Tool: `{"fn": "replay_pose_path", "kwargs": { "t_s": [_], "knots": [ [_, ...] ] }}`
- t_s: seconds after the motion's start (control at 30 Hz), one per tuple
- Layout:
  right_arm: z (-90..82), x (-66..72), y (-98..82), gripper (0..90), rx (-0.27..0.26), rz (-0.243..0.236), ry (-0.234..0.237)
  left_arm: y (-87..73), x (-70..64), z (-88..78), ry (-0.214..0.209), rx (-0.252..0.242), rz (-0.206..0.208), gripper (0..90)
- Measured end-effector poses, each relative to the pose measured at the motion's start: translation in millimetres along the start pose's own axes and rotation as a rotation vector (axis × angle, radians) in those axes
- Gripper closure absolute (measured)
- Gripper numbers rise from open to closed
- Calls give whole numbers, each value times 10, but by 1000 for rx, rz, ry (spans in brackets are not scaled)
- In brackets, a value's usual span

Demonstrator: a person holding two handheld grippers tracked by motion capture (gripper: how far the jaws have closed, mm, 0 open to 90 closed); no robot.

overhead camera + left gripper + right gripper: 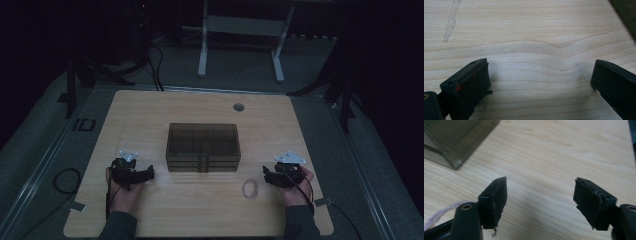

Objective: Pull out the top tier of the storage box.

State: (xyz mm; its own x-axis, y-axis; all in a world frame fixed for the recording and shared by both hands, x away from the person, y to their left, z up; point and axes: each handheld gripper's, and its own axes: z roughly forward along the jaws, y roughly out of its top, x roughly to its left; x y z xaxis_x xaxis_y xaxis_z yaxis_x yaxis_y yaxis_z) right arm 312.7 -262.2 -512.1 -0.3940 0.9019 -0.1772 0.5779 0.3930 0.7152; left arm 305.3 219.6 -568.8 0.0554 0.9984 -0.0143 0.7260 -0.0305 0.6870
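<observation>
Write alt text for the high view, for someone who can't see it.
A person's hands hold the left gripper and right gripper on a wooden table, either side of a smoky clear drawer box. A pale loop of cord lies near the right gripper.

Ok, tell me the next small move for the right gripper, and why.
Probably swing the right gripper toward the pale twisted loop and lower over it. Its jaws stand open with nothing between them, and the loop lies loose on the table just beside it, in front of the smoky drawer box.
</observation>
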Motion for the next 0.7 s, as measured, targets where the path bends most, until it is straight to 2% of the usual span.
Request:
{"fn": "replay_pose_path", "kwargs": {
  "t_s": [0.23, 0.47, 0.7],
  "knots": [
    [-117, 86, 144, 369, -16, -58, 19, 0, 0, 0, 0, 1, 0, 23],
    [-160, 183, 251, 424, -22, -119, 31, 0, 1, -1, 0, 1, 1, 23],
    [-221, 324, 346, 455, -28, -218, 12, 0, 1, 0, 0, 1, 1, 23]
  ]
}}
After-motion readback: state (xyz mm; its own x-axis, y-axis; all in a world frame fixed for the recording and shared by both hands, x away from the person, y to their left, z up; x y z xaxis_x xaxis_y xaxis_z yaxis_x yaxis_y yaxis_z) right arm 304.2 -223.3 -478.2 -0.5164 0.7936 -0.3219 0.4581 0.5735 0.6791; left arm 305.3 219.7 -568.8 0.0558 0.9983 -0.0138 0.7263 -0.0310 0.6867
